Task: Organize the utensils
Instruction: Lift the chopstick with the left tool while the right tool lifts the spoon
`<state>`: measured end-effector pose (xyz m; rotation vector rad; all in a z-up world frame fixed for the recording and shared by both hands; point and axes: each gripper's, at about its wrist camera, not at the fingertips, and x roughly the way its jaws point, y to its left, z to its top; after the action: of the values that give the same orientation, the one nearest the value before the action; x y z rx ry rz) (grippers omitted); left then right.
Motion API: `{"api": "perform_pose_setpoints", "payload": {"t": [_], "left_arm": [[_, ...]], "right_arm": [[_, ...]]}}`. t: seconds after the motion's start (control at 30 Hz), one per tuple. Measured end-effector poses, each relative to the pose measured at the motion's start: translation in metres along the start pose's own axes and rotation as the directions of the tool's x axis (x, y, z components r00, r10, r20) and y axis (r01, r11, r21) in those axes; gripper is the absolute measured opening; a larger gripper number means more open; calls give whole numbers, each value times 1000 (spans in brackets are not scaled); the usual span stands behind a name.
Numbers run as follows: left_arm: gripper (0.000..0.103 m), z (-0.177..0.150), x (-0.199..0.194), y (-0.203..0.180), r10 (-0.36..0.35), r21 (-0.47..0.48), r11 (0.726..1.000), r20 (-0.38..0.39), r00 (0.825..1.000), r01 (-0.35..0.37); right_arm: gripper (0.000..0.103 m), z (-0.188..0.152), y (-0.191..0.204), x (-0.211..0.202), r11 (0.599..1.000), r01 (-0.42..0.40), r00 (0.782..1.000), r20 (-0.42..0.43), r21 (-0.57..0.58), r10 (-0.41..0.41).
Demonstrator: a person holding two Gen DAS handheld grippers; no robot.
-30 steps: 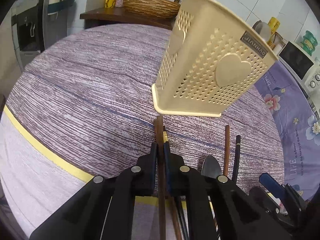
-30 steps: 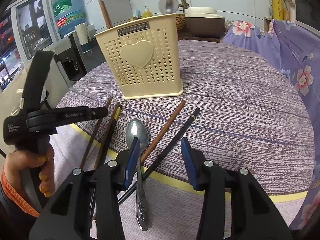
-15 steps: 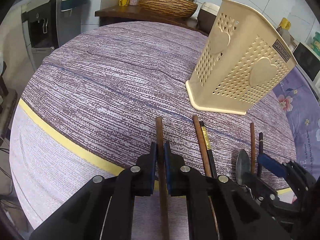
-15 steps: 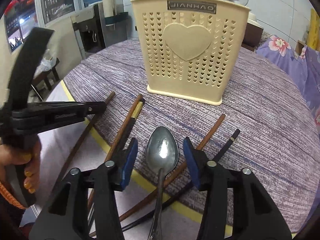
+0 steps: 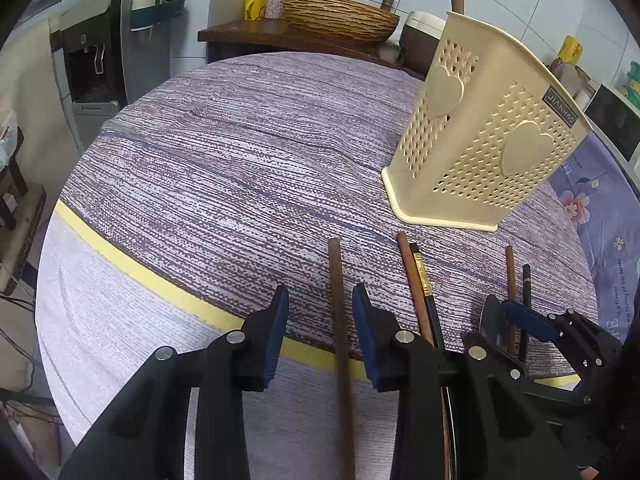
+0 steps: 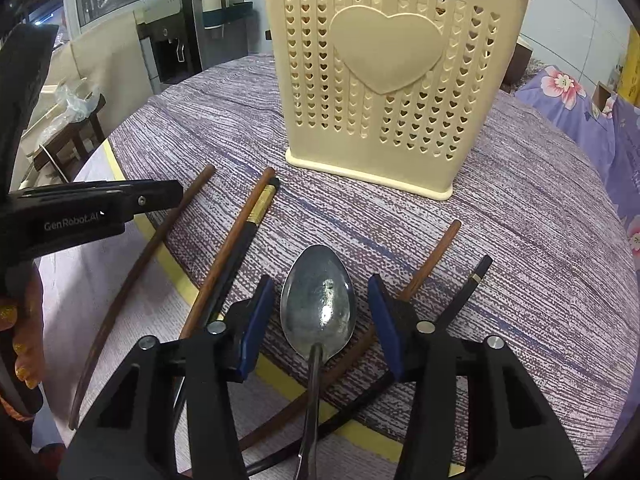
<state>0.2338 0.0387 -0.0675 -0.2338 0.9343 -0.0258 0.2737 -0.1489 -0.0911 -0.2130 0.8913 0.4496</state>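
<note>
Spoon [image 6: 318, 304] sits between released right fingers [image 6: 320, 320]; close lower, on its neck; left fingers [image 5: 320, 332] just opened, astride brown chopstick [image 5: 338, 300]; holder [image 6: 384, 76] ahead.

walls: white tile [image 5: 240, 4] | water dispenser [image 5: 92, 52] left | wooden side table [image 5: 296, 38] behind

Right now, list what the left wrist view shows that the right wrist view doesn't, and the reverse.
Left wrist only: a woven basket and a yellow cup on a shelf behind the table.

Right wrist only: the spoon's full bowl between the right gripper's open jaws, and a hand holding the left gripper.

Both: the holder, the tablecloth, the water dispenser, and the chopsticks, including one brown chopstick between the left gripper's just-opened jaws.
</note>
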Motion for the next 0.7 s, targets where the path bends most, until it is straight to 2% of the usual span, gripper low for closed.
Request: {"api": "perform_pose_setpoints", "payload": {"t": [0.07,0.27,0.4,0.5,0.7], "left_arm": [[34,-1,0,1,0,3,1000,-1,1000,0],[34,-1,0,0,3,5,1000,-3,1000,-3],[34,-1,-3,-1,6,6,1000,1,1000,-6],[34,0,-5,0,9,8,1000,6,1000,-9],[34,2,2,-7,33,47,998,-3,999,-33]], "right_arm": [[38,0,-1,-1,1000,-1,1000,3,5,1],[38,0,-11,-8,997,-39,999,29,69,37],[38,4,-19,-32,990,-71,994,91,118,61],[38,6,-23,-63,986,-85,984,168,144,61],[38,-9,-31,-126,980,-55,950,313,193,-9]]}}
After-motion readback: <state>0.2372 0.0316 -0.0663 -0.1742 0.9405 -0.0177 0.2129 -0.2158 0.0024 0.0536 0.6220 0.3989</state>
